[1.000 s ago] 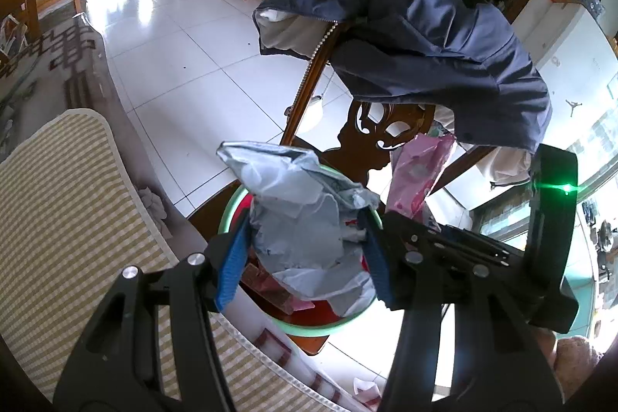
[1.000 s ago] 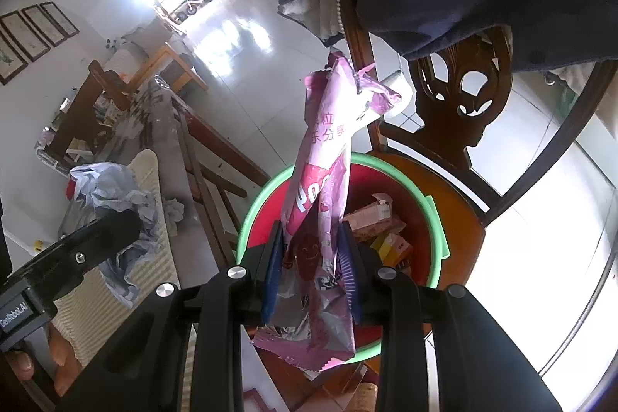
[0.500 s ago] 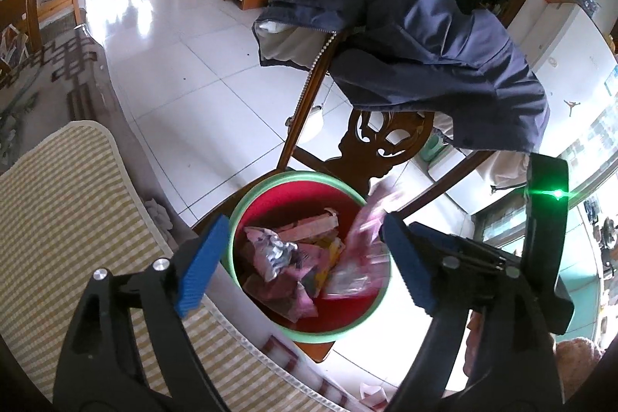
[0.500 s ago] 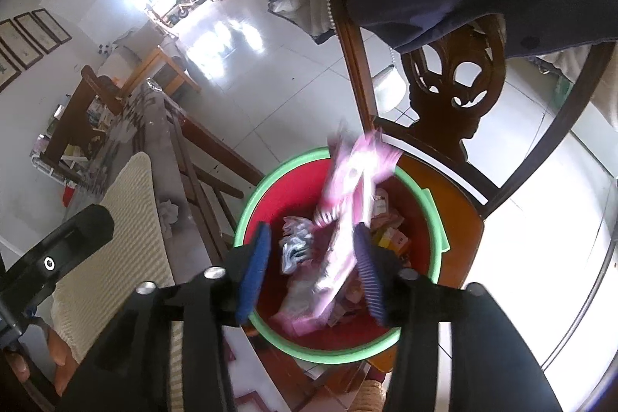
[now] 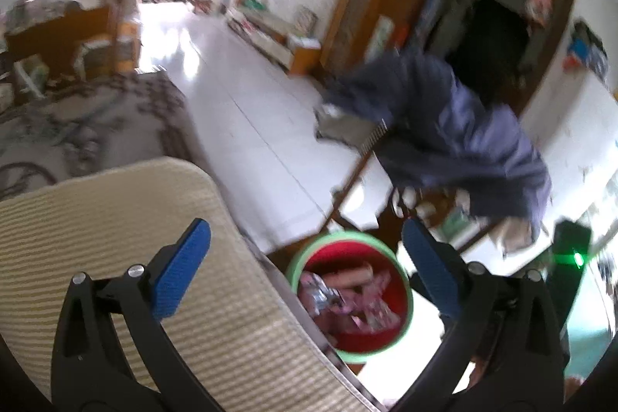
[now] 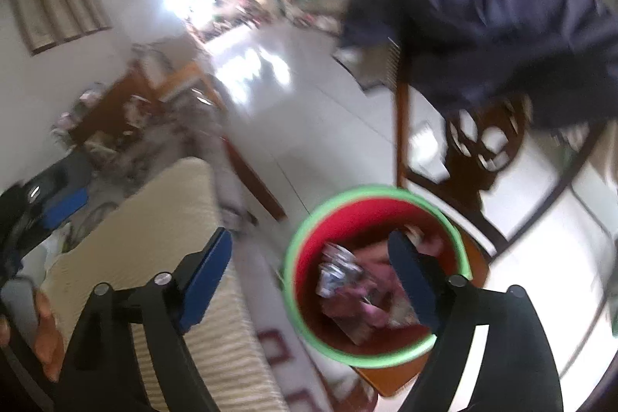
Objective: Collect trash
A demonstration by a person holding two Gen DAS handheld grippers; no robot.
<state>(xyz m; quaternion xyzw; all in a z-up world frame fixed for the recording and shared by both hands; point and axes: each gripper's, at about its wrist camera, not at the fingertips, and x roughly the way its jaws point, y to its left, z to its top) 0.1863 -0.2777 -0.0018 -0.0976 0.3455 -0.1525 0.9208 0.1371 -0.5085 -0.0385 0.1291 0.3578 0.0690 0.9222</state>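
Scanning left to right: striped cushion (image 5: 116, 219) fills the near left, then left gripper (image 5: 307, 257), then bucket (image 5: 407, 311), then right gripper (image 6: 309, 265) and the wooden chair (image 6: 483, 149) under a navy jacket (image 5: 463, 126). Both sets of jaws have just been opening and now stand wide with nothing between the pads; both grippers are released. Trash (image 5: 347, 300) (pink wrappers, a crumpled silver piece) lies inside the red, green-rimmed bucket, which sits on the chair seat just beside the cushion's edge. No loose trash is clearly visible elsewhere; frames are motion-blurred, so small scraps can't be ruled out. Key relation: the bucket sits below and ahead of both grippers, slightly right of the left one's centreline. The right gripper looks nearer: its right finger overlaps the bucket mouth. Judgement: drop complete, next pickup target not identifiable.
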